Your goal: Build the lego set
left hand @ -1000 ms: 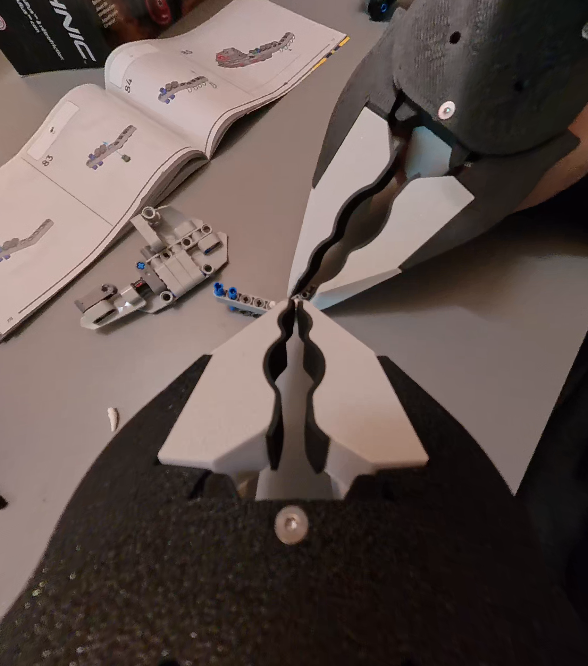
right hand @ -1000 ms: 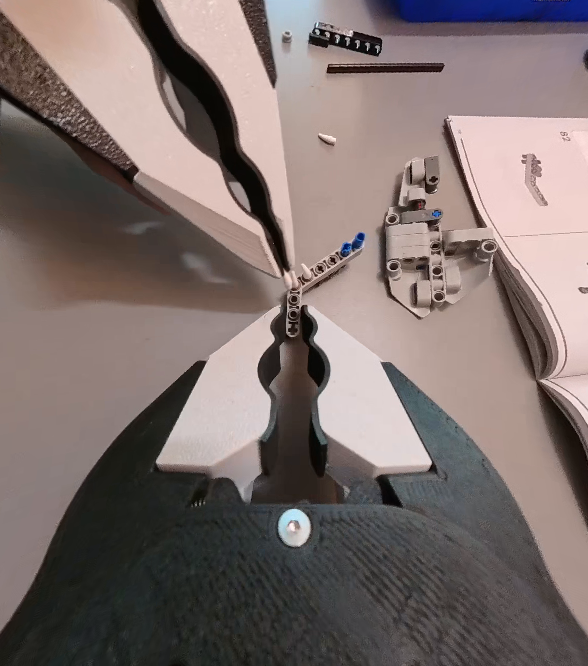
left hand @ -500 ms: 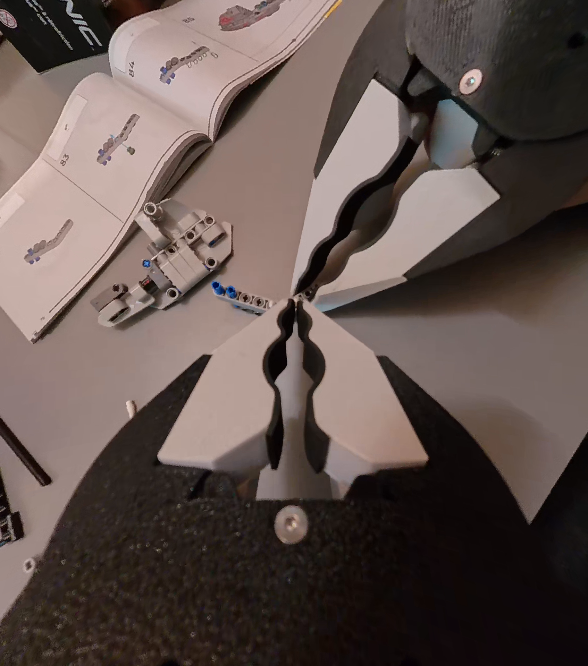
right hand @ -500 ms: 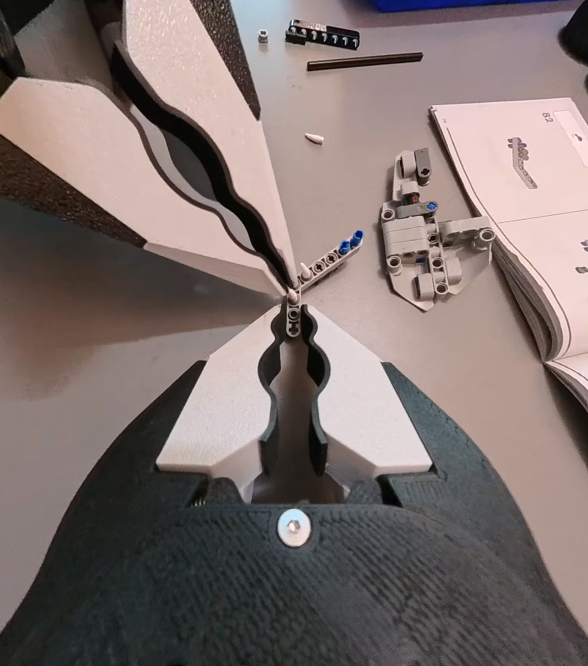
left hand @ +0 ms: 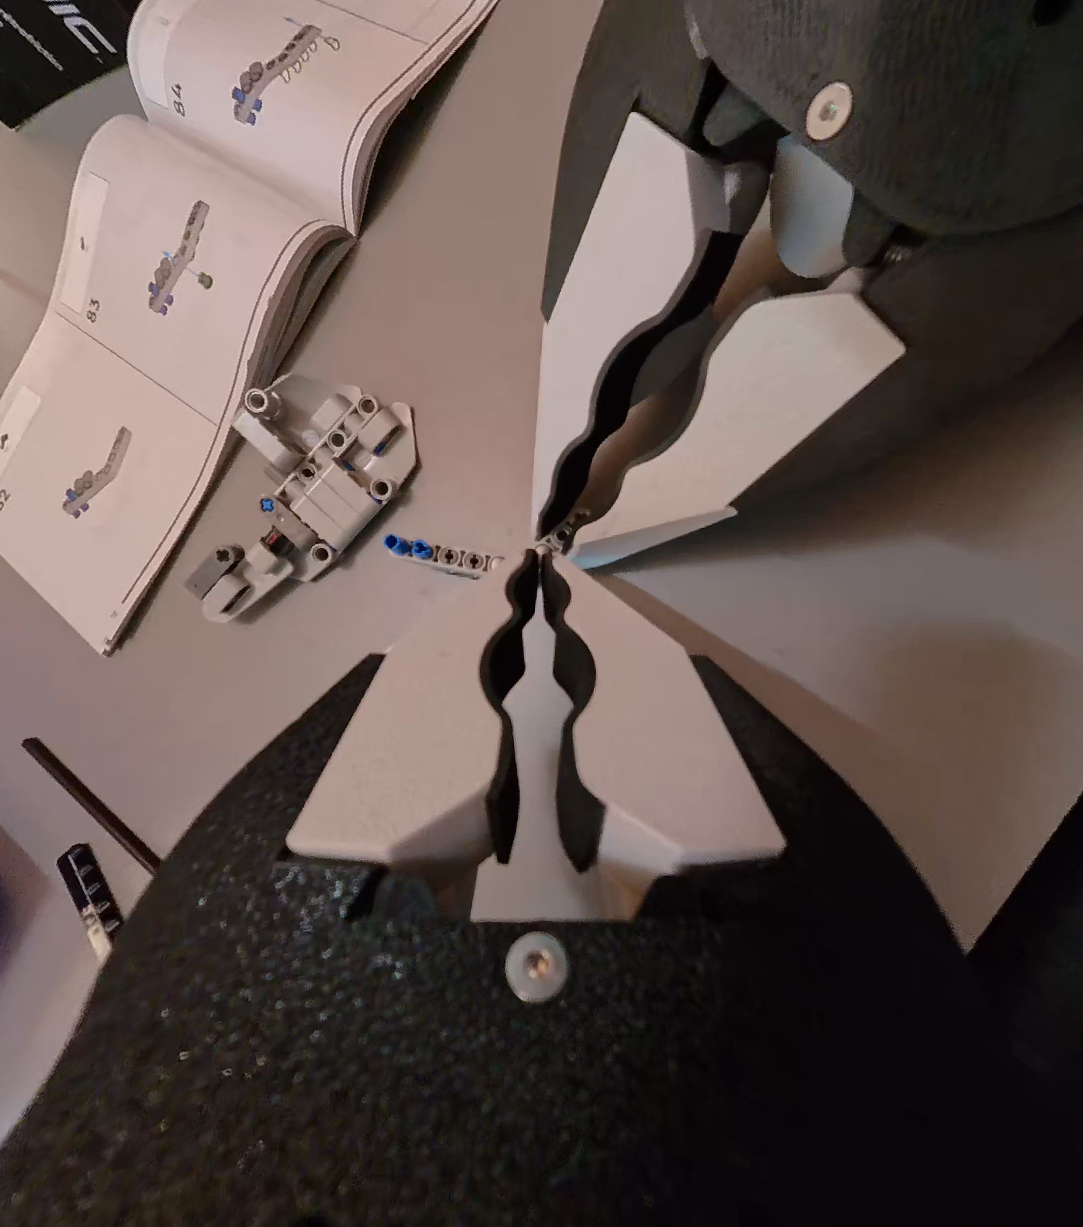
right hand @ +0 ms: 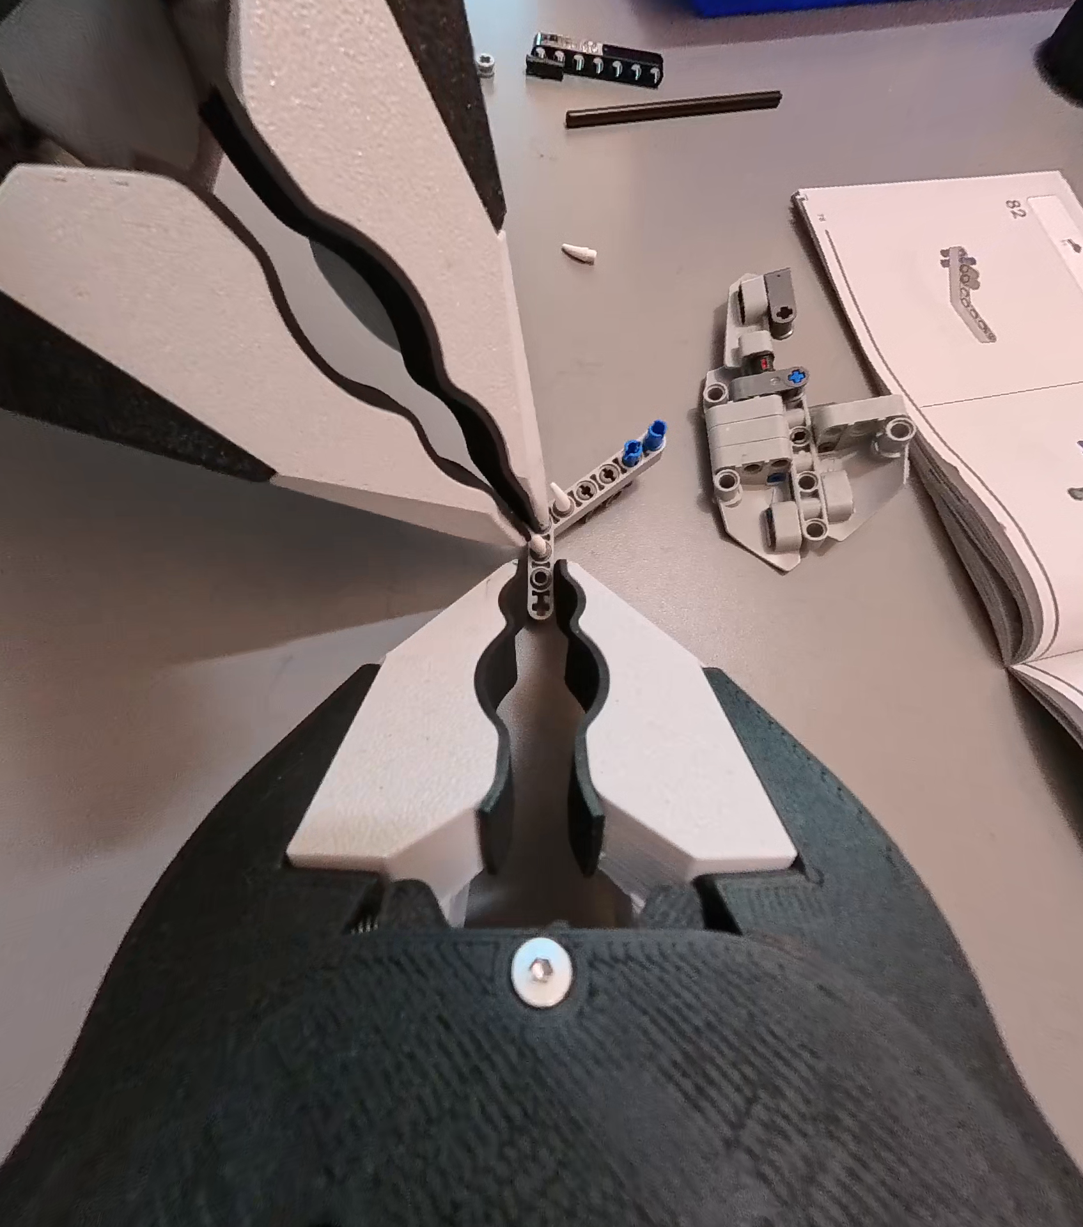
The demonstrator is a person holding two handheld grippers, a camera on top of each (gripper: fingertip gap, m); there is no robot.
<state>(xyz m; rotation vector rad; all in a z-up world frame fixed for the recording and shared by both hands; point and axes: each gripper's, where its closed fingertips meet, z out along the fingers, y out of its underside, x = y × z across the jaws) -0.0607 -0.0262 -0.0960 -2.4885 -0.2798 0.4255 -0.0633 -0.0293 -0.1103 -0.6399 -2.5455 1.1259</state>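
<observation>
1. Since a second ago the left wrist view has tipped and drawn back, so the black axle rod [left hand: 87,800] and black studded beam [left hand: 90,890] now show at lower left, and the instruction booklet [left hand: 127,345] has slid leftward. The left gripper [left hand: 539,564] is pinched nearly shut at the tips; a small white tooth piece seems caught there, though it is mostly hidden. Tip to tip with it, the right gripper [left hand: 562,528] is clamped on the near end of the grey angled liftarm [left hand: 452,556], whose far end carries two blue pins [left hand: 407,546].

2. In the right wrist view, the right gripper [right hand: 542,587] is closed on the liftarm [right hand: 539,584]. The beam bends away to the upper right, one white tooth [right hand: 562,498] already standing in it. The left gripper [right hand: 529,524] presses a second white tooth [right hand: 537,546] at the next hole.

3. I judge the step to be seating teeth along the liftarm. Next the tooth must be pushed straight home while the right grip resists; a skewed push could pop it free.

4. Nearby lie a grey sub-assembly [right hand: 784,438], beside the booklet [right hand: 990,398], and a spare white tooth [right hand: 579,252]. Nothing blocks the work, but the grippers crowd each other.
</observation>
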